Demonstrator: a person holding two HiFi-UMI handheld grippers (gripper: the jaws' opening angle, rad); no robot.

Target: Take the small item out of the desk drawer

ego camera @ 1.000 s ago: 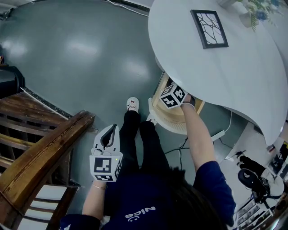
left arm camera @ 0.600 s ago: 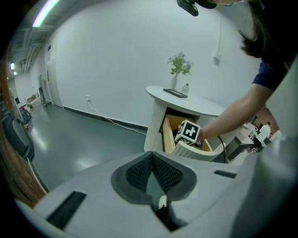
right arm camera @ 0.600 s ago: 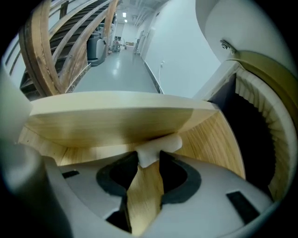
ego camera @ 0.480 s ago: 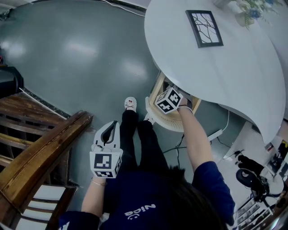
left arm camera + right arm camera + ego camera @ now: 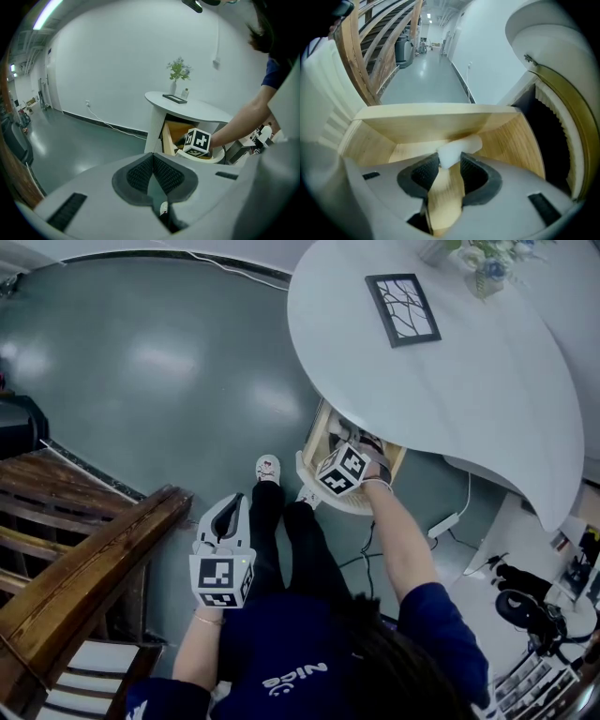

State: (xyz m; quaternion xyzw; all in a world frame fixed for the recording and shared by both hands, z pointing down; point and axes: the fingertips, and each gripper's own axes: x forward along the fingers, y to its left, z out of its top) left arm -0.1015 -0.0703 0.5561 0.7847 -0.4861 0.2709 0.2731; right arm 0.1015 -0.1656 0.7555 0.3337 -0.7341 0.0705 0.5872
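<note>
A glossy grey-green floor [image 5: 141, 362] fills the head view. A white curved surface [image 5: 469, 399] sweeps across from 12 to 2 o'clock. On it lie a black-framed picture [image 5: 401, 309] of bare branches and, at the far edge near 1 o'clock, a small vase of flowers [image 5: 483, 261]. A wooden stair rail [image 5: 94, 563] runs along at 8 o'clock.

Under the near edge of the surface, just off centre toward 1 o'clock, the wooden drawer [image 5: 323, 427] stands pulled open. The right claw [image 5: 345, 465] reaches down into it, its black-and-white marker cube uppermost.

In the right gripper view, the right claw [image 5: 446, 166] is clenched on the small item [image 5: 459, 147], a stubby white cylinder. Both dark pads press on its near end. Its far end sticks out toward 1 o'clock, over the pale plywood bottom of the drawer [image 5: 393, 140]. Whether it rests on that bottom or hangs clear of it I cannot tell.

The left claw [image 5: 228, 512] hangs between 7 and 8 o'clock beside the person's dark trouser legs, well apart from the drawer. In its own view the left claw [image 5: 153, 161] is clenched on nothing, with its pads meeting at the tips.

The person's dark blue shirt [image 5: 281, 652] carries white lettering. It is upside down from here and seems to read "nice".
</note>
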